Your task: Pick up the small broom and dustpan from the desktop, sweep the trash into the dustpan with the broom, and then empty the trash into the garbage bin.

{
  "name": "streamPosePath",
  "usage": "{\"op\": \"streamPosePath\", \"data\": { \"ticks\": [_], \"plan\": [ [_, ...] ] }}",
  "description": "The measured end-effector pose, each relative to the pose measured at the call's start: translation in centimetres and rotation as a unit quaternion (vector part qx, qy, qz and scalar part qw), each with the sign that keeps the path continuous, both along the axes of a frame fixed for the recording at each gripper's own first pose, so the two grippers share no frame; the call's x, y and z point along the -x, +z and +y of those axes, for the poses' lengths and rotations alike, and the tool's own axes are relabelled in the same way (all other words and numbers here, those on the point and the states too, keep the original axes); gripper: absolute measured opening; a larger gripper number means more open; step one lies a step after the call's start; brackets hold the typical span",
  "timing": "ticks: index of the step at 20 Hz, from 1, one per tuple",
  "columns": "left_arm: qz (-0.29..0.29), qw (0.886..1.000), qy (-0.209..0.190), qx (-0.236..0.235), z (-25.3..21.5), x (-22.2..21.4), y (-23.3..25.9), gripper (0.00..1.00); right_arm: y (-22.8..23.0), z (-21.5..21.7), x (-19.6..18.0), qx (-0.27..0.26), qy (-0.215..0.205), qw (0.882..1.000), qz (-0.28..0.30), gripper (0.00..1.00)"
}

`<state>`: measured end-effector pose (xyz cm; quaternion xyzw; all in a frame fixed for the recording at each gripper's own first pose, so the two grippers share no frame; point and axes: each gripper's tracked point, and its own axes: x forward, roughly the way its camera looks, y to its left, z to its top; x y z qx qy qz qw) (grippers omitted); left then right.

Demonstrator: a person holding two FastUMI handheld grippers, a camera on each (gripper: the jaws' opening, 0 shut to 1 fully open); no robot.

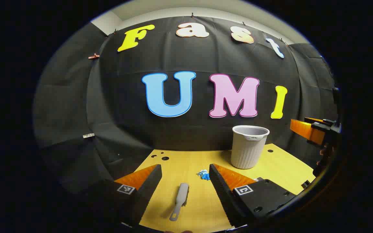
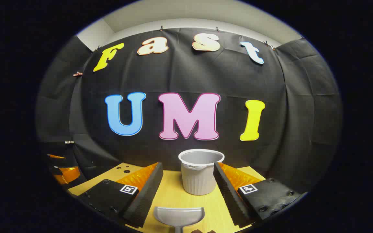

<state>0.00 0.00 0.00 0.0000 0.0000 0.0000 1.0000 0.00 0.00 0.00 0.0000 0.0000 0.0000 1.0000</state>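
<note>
I hold my left gripper [image 1: 185, 170] wide open above the small grey plastic broom [image 1: 180, 200] lying flat on the yellow wooden desktop [image 1: 280, 161], and my right gripper [image 2: 188, 168], equally spread and empty, over the grey plastic dustpan [image 2: 178, 216], lined up for each grab.

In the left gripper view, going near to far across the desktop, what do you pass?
Small broom lying between the left hand-held gripper's open fingers → blue trash → garbage bin standing upright at the back.
</note>
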Motion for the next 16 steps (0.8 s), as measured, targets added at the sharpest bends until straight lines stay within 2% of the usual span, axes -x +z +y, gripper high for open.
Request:
{"op": "streamPosePath", "data": {
  "ticks": [4, 8, 11, 16],
  "plan": [
    [-0.002, 1.000, 0.004, -0.006, -1.9, -3.0, 1.1, 0.95, -1.7, -2.3, -3.4, -0.016, 0.004, 1.000, 0.016, 0.97],
    [0.034, 0.999, 0.011, 0.002, -2.7, -4.6, -0.1, 0.95, -3.8, -2.5, -5.7, -0.035, 0.015, 0.998, 0.046, 0.99],
    [0.049, 0.998, 0.023, -0.013, -2.2, -5.0, -1.0, 0.94, -5.4, -1.9, -6.6, -0.046, 0.024, 0.996, 0.072, 0.98],
    [0.071, 0.997, 0.007, -0.035, -1.4, -5.8, -2.4, 0.95, -7.5, -0.4, -6.4, -0.055, 0.027, 0.992, 0.110, 0.99]
  ]
}}
